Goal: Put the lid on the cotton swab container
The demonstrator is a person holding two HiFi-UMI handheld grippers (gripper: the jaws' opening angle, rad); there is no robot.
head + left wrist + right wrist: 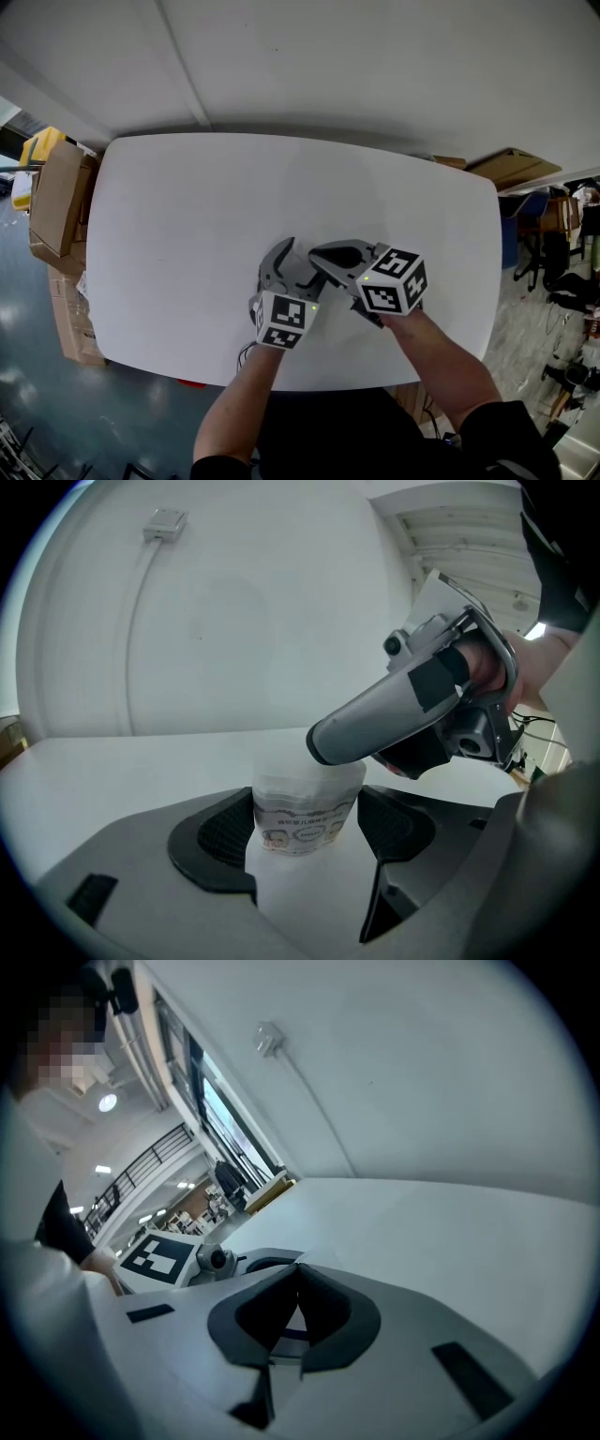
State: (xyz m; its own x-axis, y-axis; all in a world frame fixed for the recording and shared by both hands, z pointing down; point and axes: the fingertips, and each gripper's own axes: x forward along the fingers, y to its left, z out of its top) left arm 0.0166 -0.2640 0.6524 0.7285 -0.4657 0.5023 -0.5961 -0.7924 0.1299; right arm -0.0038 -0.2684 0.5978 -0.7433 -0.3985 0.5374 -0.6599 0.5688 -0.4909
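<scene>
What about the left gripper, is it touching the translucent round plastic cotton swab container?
Touching. In the left gripper view the translucent cotton swab container stands inside the left gripper, both black pads flush against its sides, no gap.

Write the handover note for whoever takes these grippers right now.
Left gripper: jaws closed on the container, which stands upright on the table.
Right gripper: jaws shut, tip resting on the container's top.
Lid: cannot be told apart from the container; the clear band at its top may be it.
Done: container steadied, right gripper on top of it.
Left: check that the lid is seated, press it down if not, then release both grippers.
</scene>
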